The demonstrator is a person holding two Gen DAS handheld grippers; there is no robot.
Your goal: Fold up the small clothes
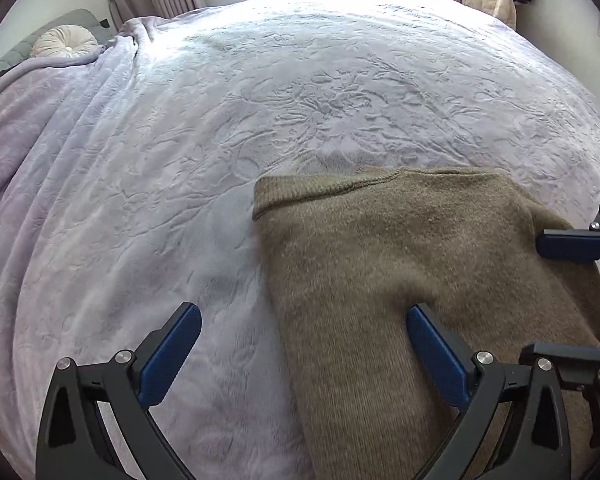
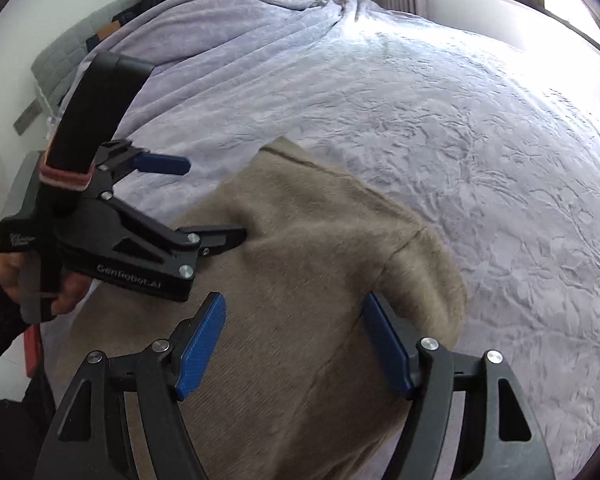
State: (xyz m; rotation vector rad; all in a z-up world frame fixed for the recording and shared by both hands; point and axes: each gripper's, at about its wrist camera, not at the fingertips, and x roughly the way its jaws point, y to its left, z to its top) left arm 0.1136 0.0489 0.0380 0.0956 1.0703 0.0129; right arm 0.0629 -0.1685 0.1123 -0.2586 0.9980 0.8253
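- The left gripper (image 1: pixel 304 354) is released, its jaws wide apart; the near left edge of the brown sweater (image 1: pixel 420 264) lies between them, and its right pad rests on the knit.
- The right gripper (image 2: pixel 296 346) is also released, empty, over the sweater's near middle, beside the folded sleeve (image 2: pixel 424 268).
- The sweater lies on the bed (image 1: pixel 180 160), long axis running near to far, collar (image 1: pixel 320 188) at the far end.
- Both grippers seem equally near.
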